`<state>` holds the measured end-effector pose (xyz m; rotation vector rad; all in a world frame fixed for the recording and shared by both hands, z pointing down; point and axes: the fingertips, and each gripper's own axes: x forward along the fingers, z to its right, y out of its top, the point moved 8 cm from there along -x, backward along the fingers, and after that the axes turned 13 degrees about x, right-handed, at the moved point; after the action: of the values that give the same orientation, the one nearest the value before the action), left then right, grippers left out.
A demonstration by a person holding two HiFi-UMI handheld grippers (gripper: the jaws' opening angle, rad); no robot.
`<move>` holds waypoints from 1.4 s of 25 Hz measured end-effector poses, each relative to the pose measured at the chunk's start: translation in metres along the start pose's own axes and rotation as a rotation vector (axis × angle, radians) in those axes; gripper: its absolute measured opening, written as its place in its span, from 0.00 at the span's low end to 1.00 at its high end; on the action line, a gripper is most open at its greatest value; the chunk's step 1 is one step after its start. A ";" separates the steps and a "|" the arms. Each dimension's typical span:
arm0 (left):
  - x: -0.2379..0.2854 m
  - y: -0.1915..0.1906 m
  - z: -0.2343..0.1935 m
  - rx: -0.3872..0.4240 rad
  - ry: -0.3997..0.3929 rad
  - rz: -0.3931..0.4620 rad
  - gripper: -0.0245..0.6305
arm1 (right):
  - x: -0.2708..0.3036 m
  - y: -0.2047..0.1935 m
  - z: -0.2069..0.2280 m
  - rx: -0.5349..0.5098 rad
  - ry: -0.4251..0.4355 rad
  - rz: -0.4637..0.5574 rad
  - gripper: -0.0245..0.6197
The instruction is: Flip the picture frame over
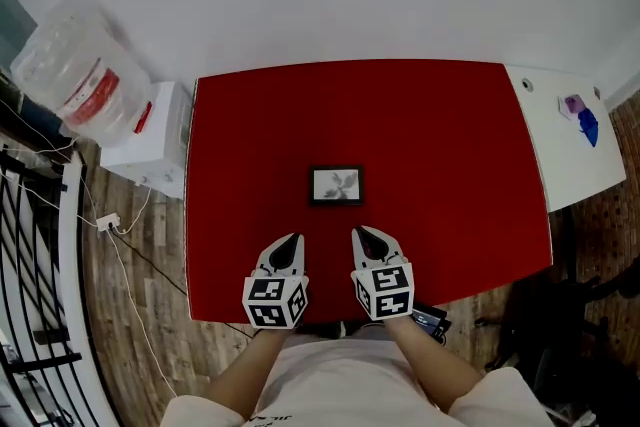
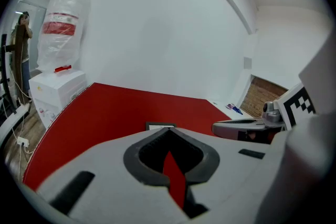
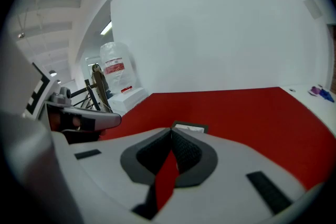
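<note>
My left hand-held gripper (image 1: pixel 293 238) and right hand-held gripper (image 1: pixel 362 232) are pressed together, empty. The small black-rimmed rectangular picture frame (image 1: pixel 336 185) lies face-up on the red worktop (image 1: pixel 450 165) just ahead. It is probably light, stiff and breakable, so I'd pinch a side edge.

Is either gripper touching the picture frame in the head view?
No, the left gripper and right gripper both sit short of the picture frame, with red table showing between.

Only a sliver of the picture frame (image 2: pixel 160 126) shows past the left gripper (image 2: pixel 168 132), and the right gripper (image 3: pixel 171 134) covers it likewise. From above, its print is too small to tell, as are the purple and blue bits (image 1: pixel 580 115) on the white desk (image 1: pixel 560 170). The person's forearms (image 1: pixel 440 370) run off the bottom edge.
</note>
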<state>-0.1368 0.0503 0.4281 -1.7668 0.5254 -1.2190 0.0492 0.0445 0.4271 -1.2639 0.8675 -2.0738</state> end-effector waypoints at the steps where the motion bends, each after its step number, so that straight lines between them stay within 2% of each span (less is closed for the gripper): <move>1: 0.003 -0.001 -0.002 0.000 0.000 -0.002 0.05 | 0.005 -0.002 0.000 -0.011 -0.005 -0.010 0.05; 7: 0.019 -0.011 -0.014 -0.003 0.000 -0.020 0.05 | 0.038 -0.006 0.003 -0.011 -0.040 -0.019 0.05; 13: 0.033 -0.019 -0.028 -0.012 -0.003 -0.036 0.05 | 0.084 -0.008 -0.002 0.047 -0.057 -0.027 0.05; 20: 0.035 -0.034 -0.043 -0.028 -0.005 -0.067 0.05 | 0.140 -0.014 -0.010 0.075 -0.084 -0.091 0.05; 22: 0.034 -0.038 -0.047 -0.037 -0.002 -0.074 0.05 | 0.154 -0.018 -0.011 0.081 -0.086 -0.123 0.12; 25: 0.032 -0.045 -0.053 -0.047 0.004 -0.084 0.05 | 0.173 -0.025 -0.011 0.092 -0.099 -0.161 0.16; 35: 0.033 -0.061 -0.077 -0.097 0.035 -0.114 0.05 | 0.216 -0.029 -0.021 0.115 -0.179 -0.247 0.20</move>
<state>-0.1999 0.0233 0.5057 -1.8819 0.5175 -1.3252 -0.0605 -0.0904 0.5597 -1.5296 0.5274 -2.1218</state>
